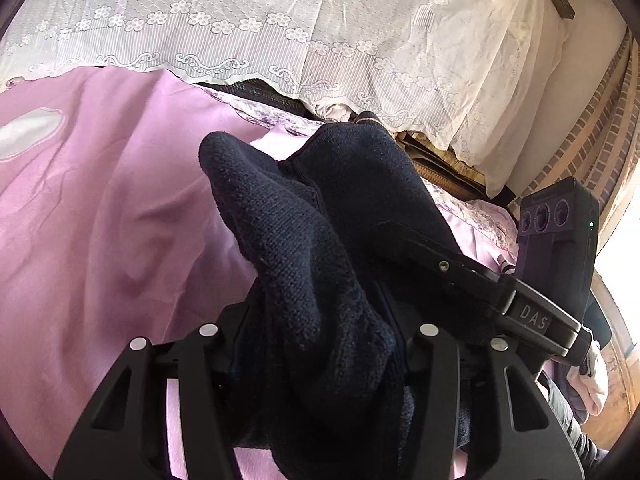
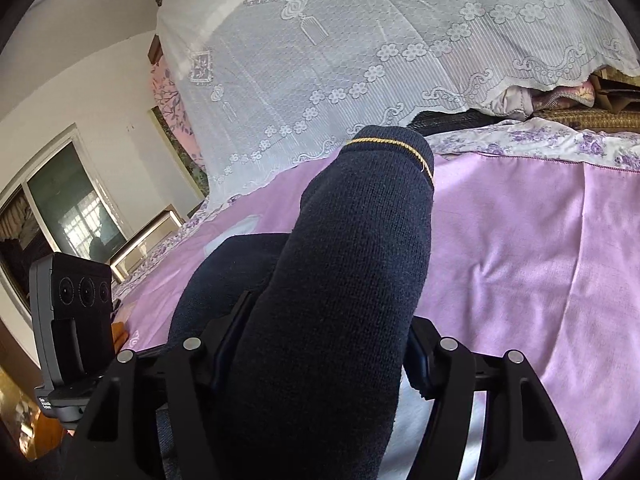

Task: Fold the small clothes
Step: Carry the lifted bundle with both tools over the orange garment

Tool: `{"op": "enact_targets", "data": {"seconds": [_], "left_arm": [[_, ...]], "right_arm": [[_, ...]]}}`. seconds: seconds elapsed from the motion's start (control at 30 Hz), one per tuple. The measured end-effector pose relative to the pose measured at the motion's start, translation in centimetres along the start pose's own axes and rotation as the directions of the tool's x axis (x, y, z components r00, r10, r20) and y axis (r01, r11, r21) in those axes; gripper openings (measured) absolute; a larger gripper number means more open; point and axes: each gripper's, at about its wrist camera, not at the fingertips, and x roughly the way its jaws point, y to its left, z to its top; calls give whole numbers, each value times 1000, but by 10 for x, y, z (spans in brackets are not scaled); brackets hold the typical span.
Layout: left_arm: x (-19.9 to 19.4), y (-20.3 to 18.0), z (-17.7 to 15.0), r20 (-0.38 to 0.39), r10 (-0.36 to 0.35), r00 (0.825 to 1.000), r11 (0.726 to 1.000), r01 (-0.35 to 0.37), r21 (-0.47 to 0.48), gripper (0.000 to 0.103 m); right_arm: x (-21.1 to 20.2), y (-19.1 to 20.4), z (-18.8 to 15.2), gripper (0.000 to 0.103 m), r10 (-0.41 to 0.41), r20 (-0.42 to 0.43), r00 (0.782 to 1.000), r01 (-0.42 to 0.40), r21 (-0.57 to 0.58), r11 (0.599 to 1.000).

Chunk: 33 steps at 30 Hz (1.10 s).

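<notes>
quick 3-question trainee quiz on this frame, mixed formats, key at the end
1. True or false: the left tongs hold nothing.
2. Multiple choice: the trim on the cuff of the navy knit garment in the right tongs is A) red, B) yellow, C) white.
3. Short answer: what lies directly beneath the garment?

Key
1. False: dark knit fabric is bunched between the jaws in the left wrist view.
2. B: a thin yellow line runs around the cuff.
3. A pink bedsheet, with a white lace cover behind it.
</notes>
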Motion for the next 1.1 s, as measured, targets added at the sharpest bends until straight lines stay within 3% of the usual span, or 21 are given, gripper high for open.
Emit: {"op": "enact_targets", "data": {"seconds": [0.27, 0.53, 0.67, 0.87, 1.1], "left_arm": [[-97, -2, -35, 117, 96, 988, 995, -96, -10, 51], [-201, 21, -65, 236, 191, 953, 981, -180, -70, 51], [-255, 41, -67, 273, 282, 920, 959, -264, -105, 51], [-340, 80, -74, 327, 407, 853, 913, -368, -176, 51], [-412, 132, -92, 348, 516, 783, 854, -438, -280, 51]], "right_arm": [[-20, 82, -19, 67, 129, -23, 991, -131, -87, 988], [-23, 183, -33, 67, 274, -53, 960, -279, -169, 945], [-3, 237, -34, 67, 353, -84, 932, -363, -174, 915], [34, 326, -38, 67, 453, -150, 879, -475, -169, 864], [83, 412, -52, 67, 526, -242, 815, -568, -158, 808]]}}
